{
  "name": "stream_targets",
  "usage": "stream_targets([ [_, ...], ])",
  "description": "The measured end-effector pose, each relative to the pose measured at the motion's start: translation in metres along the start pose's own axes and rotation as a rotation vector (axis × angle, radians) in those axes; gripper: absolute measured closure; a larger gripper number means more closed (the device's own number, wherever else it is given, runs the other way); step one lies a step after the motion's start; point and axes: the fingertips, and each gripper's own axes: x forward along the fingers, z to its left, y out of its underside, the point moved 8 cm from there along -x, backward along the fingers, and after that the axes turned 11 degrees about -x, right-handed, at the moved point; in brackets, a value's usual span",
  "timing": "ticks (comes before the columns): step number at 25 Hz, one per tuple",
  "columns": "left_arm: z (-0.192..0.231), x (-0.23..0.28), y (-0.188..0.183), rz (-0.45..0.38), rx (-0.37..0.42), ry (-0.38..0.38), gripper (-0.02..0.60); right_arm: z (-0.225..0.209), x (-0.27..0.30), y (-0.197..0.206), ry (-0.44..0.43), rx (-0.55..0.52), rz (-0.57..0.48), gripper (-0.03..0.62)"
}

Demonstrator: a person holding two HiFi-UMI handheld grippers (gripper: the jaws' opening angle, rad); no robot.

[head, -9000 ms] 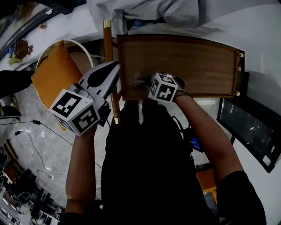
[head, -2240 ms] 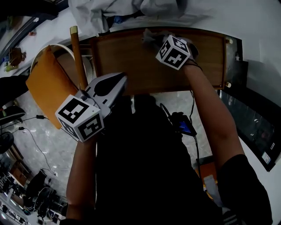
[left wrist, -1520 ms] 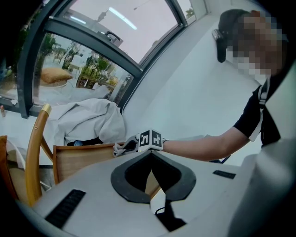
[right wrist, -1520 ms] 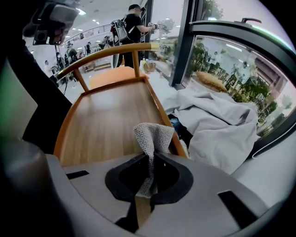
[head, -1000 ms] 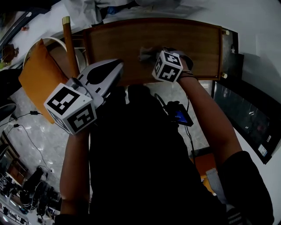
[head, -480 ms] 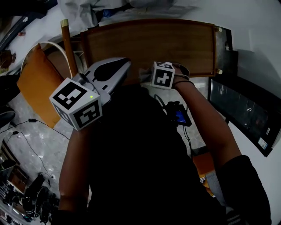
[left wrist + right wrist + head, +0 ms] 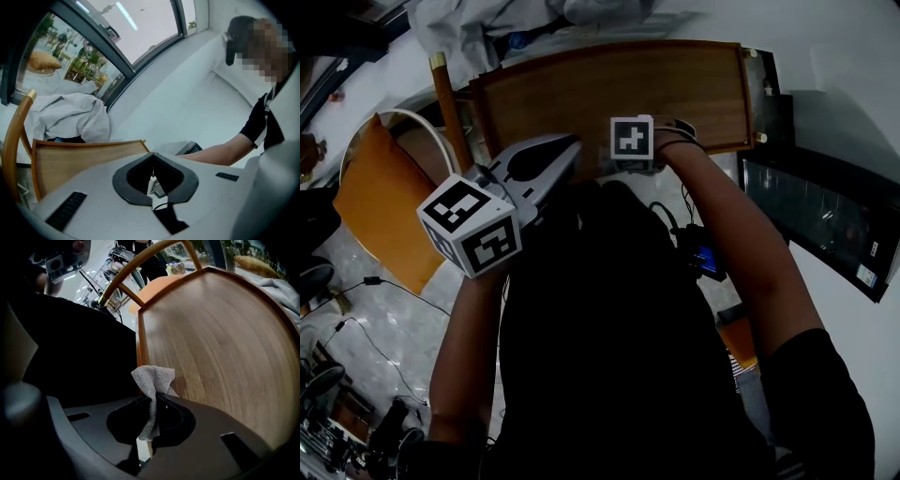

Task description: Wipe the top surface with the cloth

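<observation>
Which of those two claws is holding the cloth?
The right gripper: a grey cloth is pinched in its jaws at the wooden top. The left gripper is shut on nothing.

Grey woven cloth (image 7: 153, 379), bunched, pinched in R tool (image 7: 152, 404), at edge of brown wood top surface (image 7: 211, 333).

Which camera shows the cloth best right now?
Right gripper view: the grey cloth is pinched in the right gripper at the edge of the wooden top. The head view hides it behind that gripper; the left gripper view misses it.
</observation>
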Motion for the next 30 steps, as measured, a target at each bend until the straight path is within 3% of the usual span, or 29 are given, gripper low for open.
stream_targets([
  [6, 0.008, 0.003, 0.014, 0.01, -0.028, 0.013, 0.569, -0.005, -0.003, -0.001, 0.135, -0.05, 0.094, 0.559],
  [13, 0.006, 0.01, 0.028, 0.002, -0.022, -0.08, 0.569, 0.006, 0.001, 0.001, 0.052, -0.082, -0.004, 0.559],
  [17, 0.017, 0.028, 0.037, -0.013, -0.083, -0.165, 0.569, 0.003, -0.012, 0.02, 0.082, -0.109, -0.058, 0.559],
  [24, 0.014, 0.048, 0.023, -0.078, -0.105, -0.234, 0.569, -0.045, -0.099, 0.043, 0.434, -0.184, -0.213, 0.559],
  [30, 0.011, 0.058, 0.007, -0.098, -0.058, -0.279, 0.569, -0.107, -0.142, 0.038, 0.665, -0.22, -0.191, 0.559],
])
